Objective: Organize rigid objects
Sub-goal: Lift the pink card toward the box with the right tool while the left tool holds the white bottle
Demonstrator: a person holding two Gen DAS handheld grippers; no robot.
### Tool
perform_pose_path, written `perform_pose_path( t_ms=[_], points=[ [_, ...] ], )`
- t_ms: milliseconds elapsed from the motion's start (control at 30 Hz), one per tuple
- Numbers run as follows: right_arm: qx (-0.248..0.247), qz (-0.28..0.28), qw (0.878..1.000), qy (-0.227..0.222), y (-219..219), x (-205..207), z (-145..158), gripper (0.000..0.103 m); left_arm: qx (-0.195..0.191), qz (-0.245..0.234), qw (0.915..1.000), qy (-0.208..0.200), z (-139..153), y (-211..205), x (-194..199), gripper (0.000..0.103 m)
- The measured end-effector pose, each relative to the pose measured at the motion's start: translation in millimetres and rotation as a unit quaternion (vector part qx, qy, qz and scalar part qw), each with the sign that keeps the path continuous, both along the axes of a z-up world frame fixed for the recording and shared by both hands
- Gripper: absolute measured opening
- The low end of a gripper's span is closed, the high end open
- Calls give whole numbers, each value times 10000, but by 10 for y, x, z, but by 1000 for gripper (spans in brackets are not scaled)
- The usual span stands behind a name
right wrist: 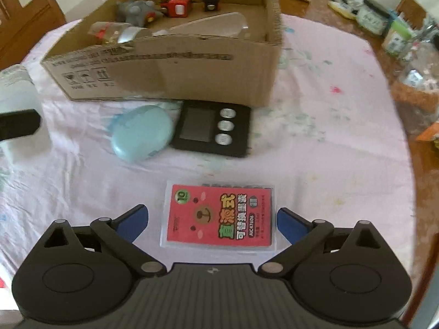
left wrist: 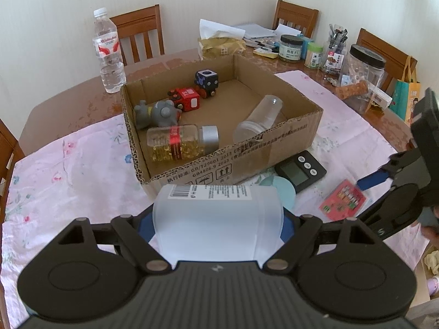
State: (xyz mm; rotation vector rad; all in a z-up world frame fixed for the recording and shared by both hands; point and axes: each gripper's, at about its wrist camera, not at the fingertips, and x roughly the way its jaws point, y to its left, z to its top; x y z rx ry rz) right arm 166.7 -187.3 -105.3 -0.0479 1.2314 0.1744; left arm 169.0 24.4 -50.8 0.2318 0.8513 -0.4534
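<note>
My left gripper (left wrist: 218, 223) is shut on a frosted white plastic bottle (left wrist: 216, 219) and holds it just in front of the cardboard box (left wrist: 247, 153). The box holds a grey toy (left wrist: 159, 113), a red toy car (left wrist: 186, 98), a dark cube toy (left wrist: 207, 79), a capsule bottle (left wrist: 181, 142) and a clear cup (left wrist: 260, 119). My right gripper (right wrist: 212, 220) is open, its blue pads on either side of a red card pack (right wrist: 221, 218) on the cloth. The right gripper also shows in the left wrist view (left wrist: 367, 182).
A light blue oval case (right wrist: 141, 133) and a black timer (right wrist: 212, 127) lie before the box (right wrist: 170, 68). A water bottle (left wrist: 108, 52) stands behind the box. Jars (left wrist: 363, 74), a tissue pack (left wrist: 221, 45) and papers crowd the far right. Chairs surround the table.
</note>
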Motion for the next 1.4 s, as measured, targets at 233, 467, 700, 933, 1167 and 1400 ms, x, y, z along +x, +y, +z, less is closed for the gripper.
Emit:
perform_pose_path(
  t_ms=[233, 467, 700, 933, 1167, 1400],
  points=[
    [-247, 142, 9995, -125, 101, -36, -22, 95, 1, -22, 10000, -53, 14, 7, -9, 83],
    [-267, 142, 9995, -73, 135, -37, 1, 93, 16, -137, 9999, 6, 40, 14, -4, 83],
    [-143, 304, 9994, -128, 58, -24, 168, 93, 35, -339, 9994, 61, 97, 17, -23, 83],
    [9, 486, 9973, -546, -17, 92, 643, 93, 14, -451, 9990, 72, 182, 40, -15, 83],
    [30, 787, 9881, -1322, 17, 648, 1067, 93, 6, -321, 9995, 13, 275, 99, -51, 83],
    [25, 1018, 9837, -1482, 143, 1431, 960, 94, 68, 113, 9999, -80, 353, 211, -70, 83]
  ],
)
